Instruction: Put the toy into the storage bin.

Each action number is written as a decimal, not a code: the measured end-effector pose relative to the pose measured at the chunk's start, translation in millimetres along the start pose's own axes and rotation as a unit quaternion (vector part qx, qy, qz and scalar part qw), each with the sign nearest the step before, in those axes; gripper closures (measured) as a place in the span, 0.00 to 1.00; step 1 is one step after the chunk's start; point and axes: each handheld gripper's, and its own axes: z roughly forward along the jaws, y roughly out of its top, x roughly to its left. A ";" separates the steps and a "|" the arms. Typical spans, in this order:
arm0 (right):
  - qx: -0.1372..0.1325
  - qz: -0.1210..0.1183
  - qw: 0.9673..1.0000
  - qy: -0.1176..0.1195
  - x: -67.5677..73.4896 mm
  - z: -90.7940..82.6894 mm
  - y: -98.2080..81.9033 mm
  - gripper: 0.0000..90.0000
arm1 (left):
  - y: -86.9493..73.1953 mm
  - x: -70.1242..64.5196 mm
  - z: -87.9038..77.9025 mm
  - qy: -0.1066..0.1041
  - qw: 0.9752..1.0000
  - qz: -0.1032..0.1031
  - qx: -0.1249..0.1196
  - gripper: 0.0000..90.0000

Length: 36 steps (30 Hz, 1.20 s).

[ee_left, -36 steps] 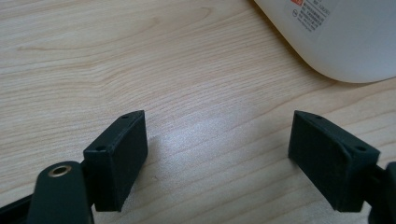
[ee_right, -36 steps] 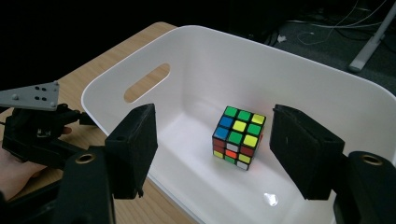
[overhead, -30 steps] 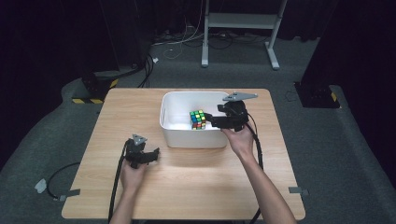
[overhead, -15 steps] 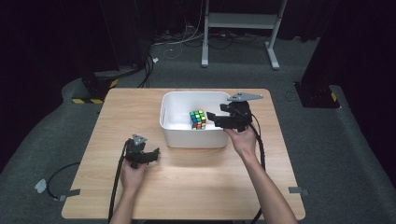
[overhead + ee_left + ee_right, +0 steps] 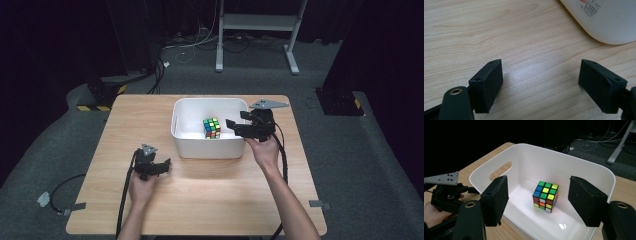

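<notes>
Wood table [image 5: 210,190], cube [image 5: 212,128] upright in white bin [image 5: 190,145], R gripper [image 5: 235,127] over rim

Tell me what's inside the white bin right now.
One scrambled puzzle cube sits on the floor of the white bin, apart from the walls. The near wall hides some of the floor in the high view.

cube [image 5: 545,196]: green, yellow, blue, red, orange, white squares | tub [image 5: 584,167]: plain white | table [image 5: 135,120]: pale wood grain
</notes>
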 end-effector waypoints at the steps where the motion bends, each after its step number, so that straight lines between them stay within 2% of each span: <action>1: -0.001 0.000 1.000 0.000 -0.3 -0.6 -0.2 0.36 | 0.0 0.0 0.0 0.000 1.000 0.000 0.000 0.22; 36: -0.030 0.013 0.999 -0.013 -13.1 -27.2 -9.2 0.36 | 0.0 0.0 0.0 0.000 1.000 0.000 0.000 0.22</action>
